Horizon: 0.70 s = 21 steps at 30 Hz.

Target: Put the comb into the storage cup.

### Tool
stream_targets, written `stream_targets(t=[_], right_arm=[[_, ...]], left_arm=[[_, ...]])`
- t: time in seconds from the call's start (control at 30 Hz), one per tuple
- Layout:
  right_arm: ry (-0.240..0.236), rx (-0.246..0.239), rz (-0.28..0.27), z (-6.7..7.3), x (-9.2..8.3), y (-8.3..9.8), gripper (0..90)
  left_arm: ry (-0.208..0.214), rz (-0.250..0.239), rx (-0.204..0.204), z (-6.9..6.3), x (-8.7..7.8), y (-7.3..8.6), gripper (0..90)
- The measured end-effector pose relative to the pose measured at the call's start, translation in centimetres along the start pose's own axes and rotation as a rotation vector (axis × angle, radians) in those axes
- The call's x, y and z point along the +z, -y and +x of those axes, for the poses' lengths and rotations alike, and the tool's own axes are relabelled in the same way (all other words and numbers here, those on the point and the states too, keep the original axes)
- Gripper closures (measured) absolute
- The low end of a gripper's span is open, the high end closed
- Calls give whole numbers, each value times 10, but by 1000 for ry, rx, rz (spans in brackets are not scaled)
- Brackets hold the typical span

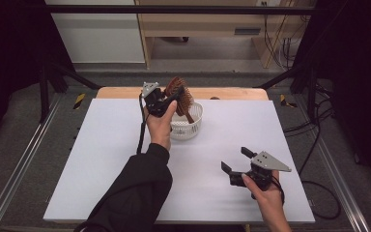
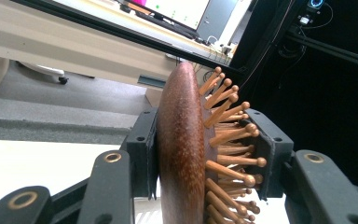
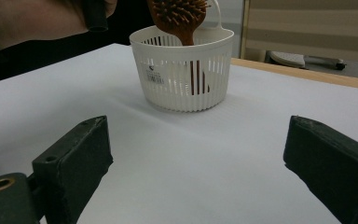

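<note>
Right claw (image 1: 236, 160) gaping; left claw (image 1: 171, 96) clamps hairbrush (image 1: 179, 94) above basket (image 1: 196, 113).

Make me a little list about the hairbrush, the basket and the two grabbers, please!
thing held: wooden hairbrush, head up, handle down inside the basket
basket: white basket, slotted sides, on the white table
left gripper: fingers shut on the brush head, back and pins
right gripper: open, holding nothing, low over the table, facing the basket
brush handle: visible through the basket slots
</note>
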State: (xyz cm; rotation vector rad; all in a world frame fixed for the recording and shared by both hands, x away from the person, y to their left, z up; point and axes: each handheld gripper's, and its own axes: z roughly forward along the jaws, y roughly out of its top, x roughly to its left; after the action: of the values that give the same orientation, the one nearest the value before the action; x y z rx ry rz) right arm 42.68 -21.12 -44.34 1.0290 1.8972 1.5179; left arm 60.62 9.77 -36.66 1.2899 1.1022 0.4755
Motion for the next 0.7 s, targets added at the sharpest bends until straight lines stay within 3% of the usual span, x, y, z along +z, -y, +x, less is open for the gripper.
stream_targets(t=[0.7], right_arm=[[-4,-1,2,1,0,0,79]], left_arm=[[-1,-6,0,1,-2,5,507]])
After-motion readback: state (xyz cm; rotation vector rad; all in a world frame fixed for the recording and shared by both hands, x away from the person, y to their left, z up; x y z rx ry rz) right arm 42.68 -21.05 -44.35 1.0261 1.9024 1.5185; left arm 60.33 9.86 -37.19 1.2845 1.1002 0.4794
